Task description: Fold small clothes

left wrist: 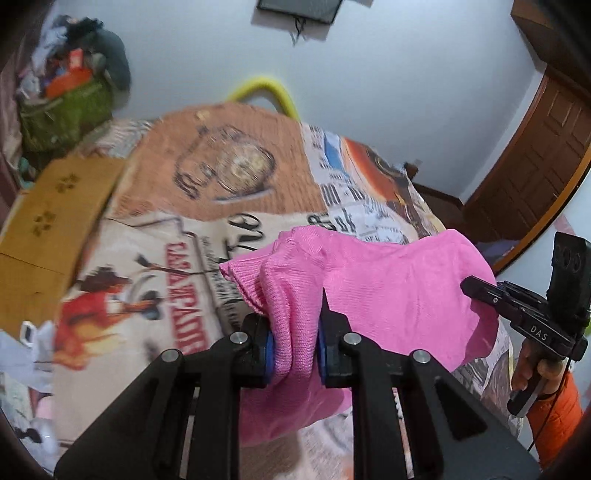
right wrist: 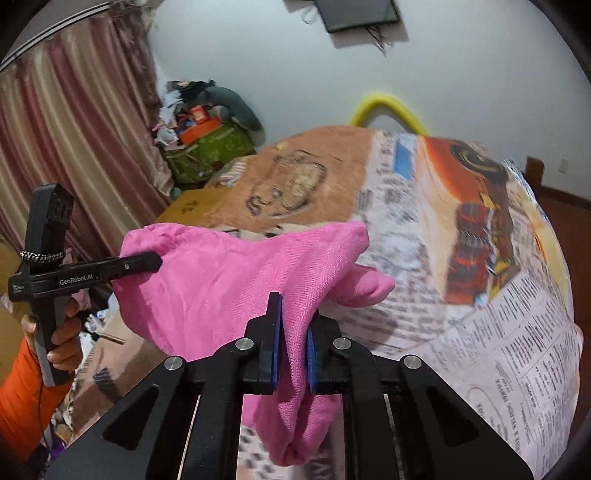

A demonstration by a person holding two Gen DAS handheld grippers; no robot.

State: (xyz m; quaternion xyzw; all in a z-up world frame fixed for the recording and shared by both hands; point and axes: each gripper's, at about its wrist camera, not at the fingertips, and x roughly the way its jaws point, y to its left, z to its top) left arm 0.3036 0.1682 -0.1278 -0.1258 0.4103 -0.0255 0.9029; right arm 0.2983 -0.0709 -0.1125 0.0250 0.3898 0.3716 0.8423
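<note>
Pink knit garment [left wrist: 388,295] stretched sideways, long axis between left gripper [left wrist: 295,332] and right gripper [right wrist: 295,332], both clamped on it.

Bed cover: you have a printed blanket [left wrist: 236,184] with newspaper text and cartoon figures spread under the work.
Far edge: a yellow curved tube [right wrist: 388,107] rises behind your bed.
Far left: a green bag [right wrist: 214,151] heaped with clutter stands by your pink striped curtain [right wrist: 74,140].
Left side: a cardboard box [left wrist: 55,218] lies beside the blanket.
Far wall: a dark screen [right wrist: 358,14] hangs up high.
Right: a brown wooden door [left wrist: 535,155].
</note>
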